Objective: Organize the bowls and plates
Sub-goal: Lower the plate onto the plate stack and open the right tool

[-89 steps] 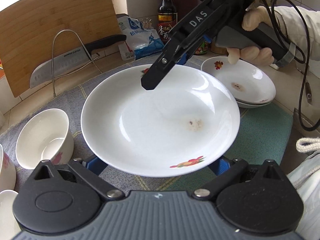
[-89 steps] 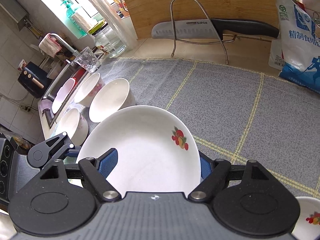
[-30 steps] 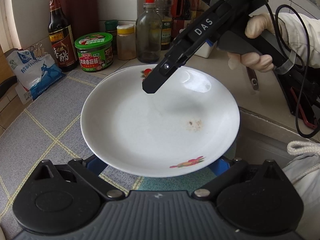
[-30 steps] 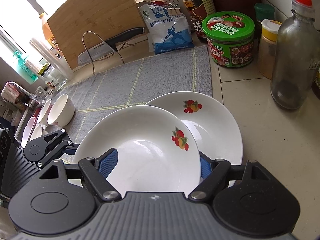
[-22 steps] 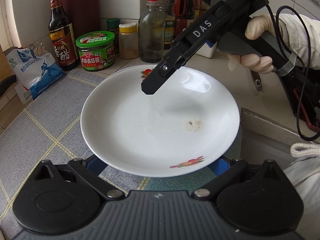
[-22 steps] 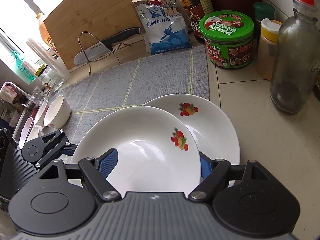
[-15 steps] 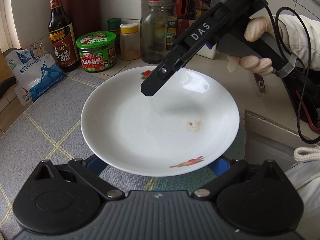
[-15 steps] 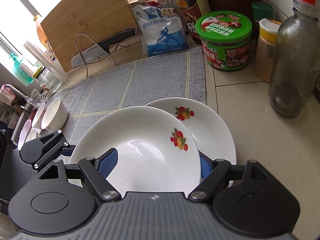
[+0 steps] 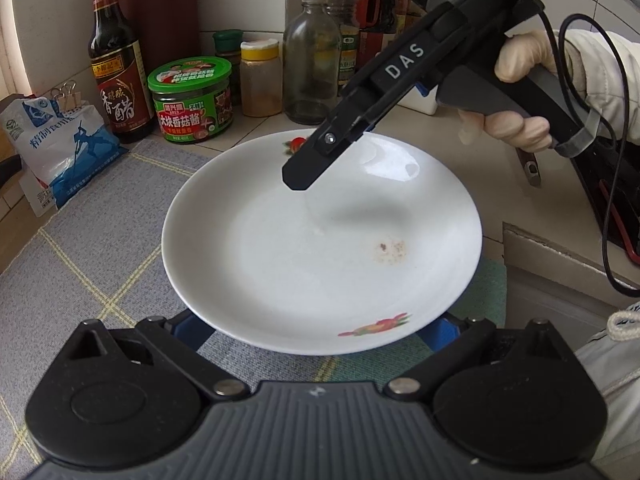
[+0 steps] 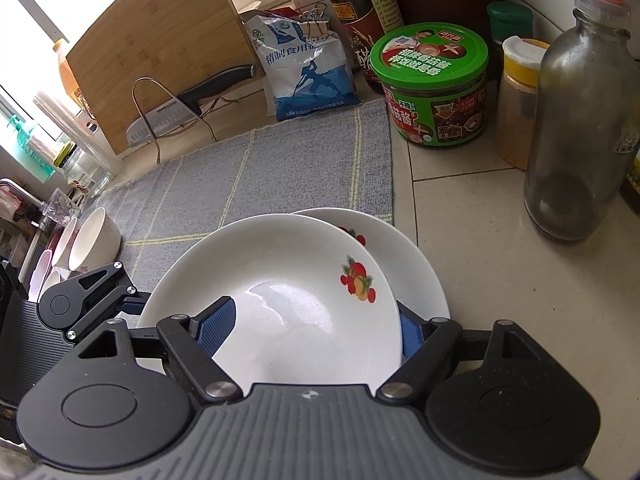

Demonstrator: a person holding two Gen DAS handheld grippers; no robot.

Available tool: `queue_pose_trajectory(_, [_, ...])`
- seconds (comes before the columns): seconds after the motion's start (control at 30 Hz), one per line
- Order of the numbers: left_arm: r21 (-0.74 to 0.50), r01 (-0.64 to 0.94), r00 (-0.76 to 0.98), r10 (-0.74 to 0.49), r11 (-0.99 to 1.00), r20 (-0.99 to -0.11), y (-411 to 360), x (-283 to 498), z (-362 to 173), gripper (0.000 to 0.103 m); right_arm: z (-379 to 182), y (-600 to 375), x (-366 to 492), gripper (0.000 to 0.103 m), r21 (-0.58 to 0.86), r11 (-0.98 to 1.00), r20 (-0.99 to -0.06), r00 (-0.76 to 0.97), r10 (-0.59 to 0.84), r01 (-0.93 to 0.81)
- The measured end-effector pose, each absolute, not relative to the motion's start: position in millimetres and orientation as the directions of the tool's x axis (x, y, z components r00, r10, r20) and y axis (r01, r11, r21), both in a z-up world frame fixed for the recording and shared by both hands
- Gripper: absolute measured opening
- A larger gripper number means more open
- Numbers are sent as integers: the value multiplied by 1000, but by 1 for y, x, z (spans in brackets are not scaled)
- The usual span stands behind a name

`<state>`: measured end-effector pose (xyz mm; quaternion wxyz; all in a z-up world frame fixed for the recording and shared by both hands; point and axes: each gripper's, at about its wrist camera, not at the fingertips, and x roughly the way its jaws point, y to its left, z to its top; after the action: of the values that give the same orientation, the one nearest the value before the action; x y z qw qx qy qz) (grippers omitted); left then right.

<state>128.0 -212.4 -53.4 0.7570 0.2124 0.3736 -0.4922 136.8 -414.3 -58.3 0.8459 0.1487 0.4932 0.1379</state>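
Both the left gripper (image 9: 316, 330) and the right gripper (image 10: 316, 322) are clamping the carried plate (image 10: 276, 296) just above the lower plate (image 10: 416, 276) on the surface (image 10: 500, 280); they should be centring it, lowering level, then releasing together.

The held plate (image 10: 288, 292) covers most of the lower plate (image 10: 416, 264), leaving only a crescent of its rim, and its near edge drops out of sight behind the right gripper (image 10: 316, 330), so the pad contact cannot be judged. By the sink, the bowls (image 10: 94, 236) are small, crowded at the picture's edge and hard to count. The cutting board (image 10: 160, 40) hides what stands behind it, and the knife (image 10: 192, 100) blade is washed out.
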Motion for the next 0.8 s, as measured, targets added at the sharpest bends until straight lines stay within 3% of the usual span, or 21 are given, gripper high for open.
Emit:
queue_pose_trajectory(0.6, [-50,917,216,-596,397,-773,-213,137,-59,103,-53,-424,115,86,372,928,-802,498,331,-18])
queue_pose_trajectory(0.8, [-49,917,217,-598,396,-771,-212,136,-59,103,-46,-426,107,90,368,930,-798,511,319,-4])
